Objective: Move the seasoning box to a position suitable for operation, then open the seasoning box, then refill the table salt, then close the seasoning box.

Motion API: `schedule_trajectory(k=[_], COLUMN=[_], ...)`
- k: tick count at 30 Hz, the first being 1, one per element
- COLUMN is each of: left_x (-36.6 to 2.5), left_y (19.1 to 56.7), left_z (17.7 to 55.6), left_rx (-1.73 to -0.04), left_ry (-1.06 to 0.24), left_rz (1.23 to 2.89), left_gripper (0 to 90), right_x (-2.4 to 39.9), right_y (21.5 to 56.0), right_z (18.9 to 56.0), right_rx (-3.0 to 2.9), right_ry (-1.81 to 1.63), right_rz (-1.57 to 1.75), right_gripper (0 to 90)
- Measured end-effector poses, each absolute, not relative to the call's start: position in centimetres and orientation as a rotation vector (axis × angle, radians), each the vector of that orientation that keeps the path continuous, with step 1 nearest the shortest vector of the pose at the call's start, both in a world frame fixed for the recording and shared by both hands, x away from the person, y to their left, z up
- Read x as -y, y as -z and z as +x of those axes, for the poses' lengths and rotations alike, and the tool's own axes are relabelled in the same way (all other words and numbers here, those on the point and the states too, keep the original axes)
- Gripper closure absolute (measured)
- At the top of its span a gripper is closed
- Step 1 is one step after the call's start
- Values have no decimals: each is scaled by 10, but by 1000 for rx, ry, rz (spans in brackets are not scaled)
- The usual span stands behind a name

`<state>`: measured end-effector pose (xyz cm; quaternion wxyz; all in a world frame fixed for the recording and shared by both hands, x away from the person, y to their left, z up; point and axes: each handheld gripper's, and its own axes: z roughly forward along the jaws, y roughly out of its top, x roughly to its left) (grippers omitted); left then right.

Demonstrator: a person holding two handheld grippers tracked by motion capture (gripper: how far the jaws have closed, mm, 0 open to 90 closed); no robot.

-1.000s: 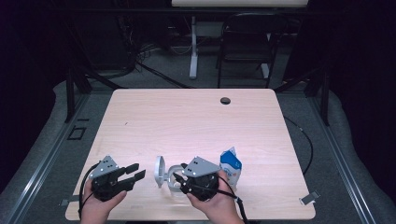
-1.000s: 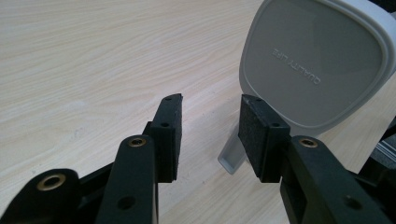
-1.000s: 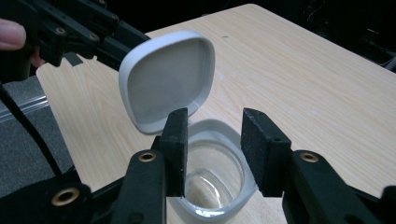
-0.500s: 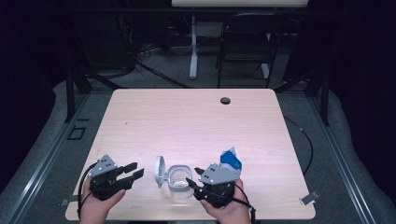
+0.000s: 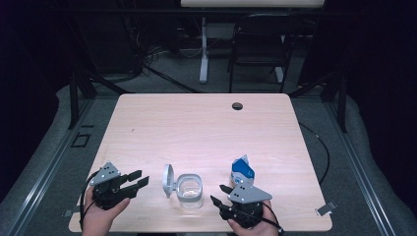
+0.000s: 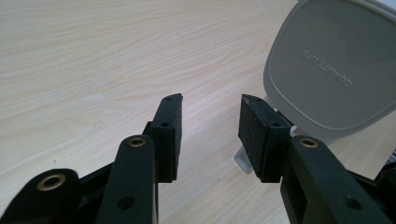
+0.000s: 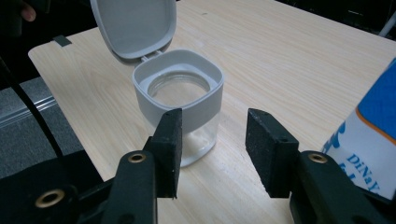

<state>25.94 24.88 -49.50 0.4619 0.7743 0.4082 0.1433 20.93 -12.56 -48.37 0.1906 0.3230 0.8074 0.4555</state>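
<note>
A clear jar [image 5: 189, 192] with a grey collar stands near the table's front edge, its grey flip lid [image 5: 168, 180] hinged up on its left side. My left gripper [image 5: 140, 180] rests open to the left of the lid, and the lid [image 6: 334, 65] stands just beyond its right jaw. My right gripper [image 5: 220, 194] lies to the right of the jar and points at it. Its jaws have just been opening and nothing is between them. The jar [image 7: 180, 100] stands just past them, and the blue and white carton [image 7: 369, 144] is at their right.
The carton [image 5: 243, 171] stands upright right behind my right gripper. A black grommet [image 5: 237, 105] sits in the table's far edge. The wide wooden tabletop [image 5: 196, 132] stretches beyond the jar. A chair [image 5: 258, 54] and desk legs stand past the table.
My right gripper has drawn back from the jar, to the right and toward the front edge, with its jaws wider. The jar now shows in full. My left gripper has stayed put.
</note>
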Motion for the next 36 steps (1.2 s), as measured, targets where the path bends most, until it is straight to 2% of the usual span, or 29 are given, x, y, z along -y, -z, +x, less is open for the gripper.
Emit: schedule_trajectory(k=[36], left_x=[-265], left_y=[495], left_z=[263], left_rx=[-1064], left_ry=[-374], left_rz=[1873], left_gripper=[570], right_x=[181], right_y=[514], right_z=[195], right_rx=[-2222], right_ry=[-1243], right_rz=[1079], right_gripper=[547])
